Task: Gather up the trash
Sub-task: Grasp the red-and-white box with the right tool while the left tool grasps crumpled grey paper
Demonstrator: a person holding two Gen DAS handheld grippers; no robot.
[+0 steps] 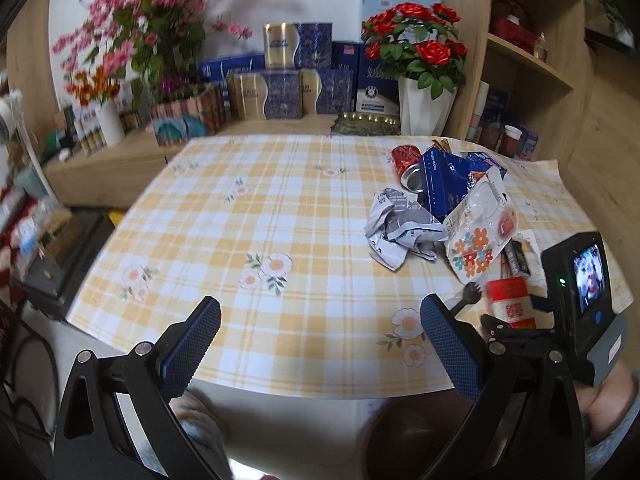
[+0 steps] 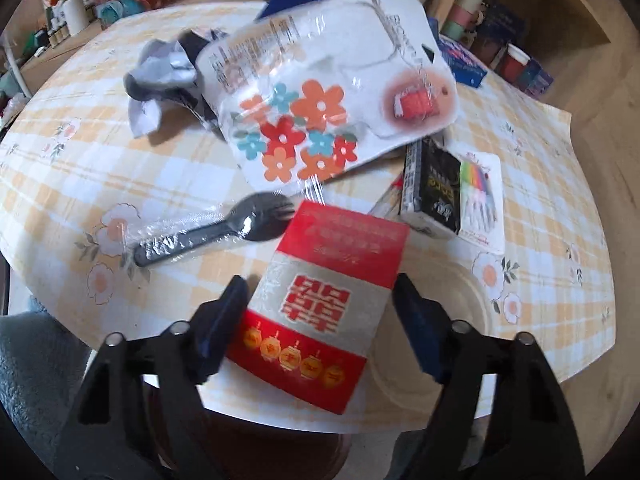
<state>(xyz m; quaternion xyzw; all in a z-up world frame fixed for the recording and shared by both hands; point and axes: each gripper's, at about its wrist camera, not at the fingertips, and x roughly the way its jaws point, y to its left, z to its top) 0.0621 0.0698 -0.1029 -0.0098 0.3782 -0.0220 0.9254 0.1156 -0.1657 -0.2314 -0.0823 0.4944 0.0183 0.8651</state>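
A trash pile lies on the yellow checked tablecloth (image 1: 260,216): crumpled grey paper (image 1: 400,226), a flowered white wrapper (image 1: 478,226), a red can (image 1: 408,160), a blue carton (image 1: 440,184). My left gripper (image 1: 320,340) is open and empty over the table's near edge, left of the pile. My right gripper (image 2: 320,316) has its fingers on both sides of a red and white box (image 2: 320,300), which it holds at the table's near edge. The box also shows in the left wrist view (image 1: 510,300). A wrapped black spork (image 2: 216,232) lies to the box's left.
A black carton (image 2: 434,192) and a card of coloured pens (image 2: 482,196) lie right of the box. A dark brown bin (image 1: 408,436) sits below the table edge. Boxes (image 1: 280,92), flower pots and a white rose vase (image 1: 424,104) stand on the cabinet behind. Shelves (image 1: 528,60) rise at right.
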